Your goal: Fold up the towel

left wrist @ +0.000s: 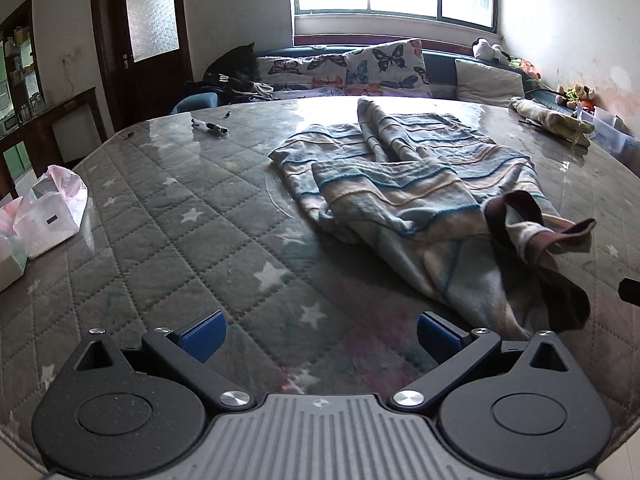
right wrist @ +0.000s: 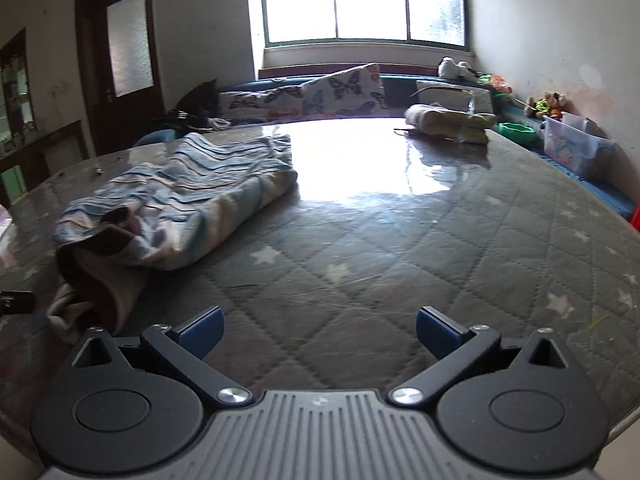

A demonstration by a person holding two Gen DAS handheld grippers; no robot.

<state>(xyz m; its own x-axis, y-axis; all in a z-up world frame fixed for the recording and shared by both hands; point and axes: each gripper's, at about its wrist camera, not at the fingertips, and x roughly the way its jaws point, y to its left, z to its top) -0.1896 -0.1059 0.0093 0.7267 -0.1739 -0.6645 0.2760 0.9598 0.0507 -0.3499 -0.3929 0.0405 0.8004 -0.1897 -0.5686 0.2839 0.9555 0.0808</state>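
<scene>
Crumpled striped towel (left wrist: 408, 196) on counter (left wrist: 180, 240), near edge hidden behind left gripper (left wrist: 320, 334), fingers wide, right gripper (right wrist: 318, 330) fingers wide, empty.

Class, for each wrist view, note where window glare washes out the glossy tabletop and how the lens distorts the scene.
Left wrist view: glare strip at the far edge of the quilted star-patterned tabletop, behind the striped blue-and-beige towel; edges bow. Right wrist view: large blown-out patch mid-table beside the towel; window overexposed, corners vignetted.

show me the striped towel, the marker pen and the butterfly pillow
striped towel (left wrist: 420, 184), left wrist view, on its crumpled striped middle
marker pen (left wrist: 210, 127), left wrist view, on the middle of its barrel
butterfly pillow (left wrist: 386, 66), left wrist view, on its printed front face
</scene>
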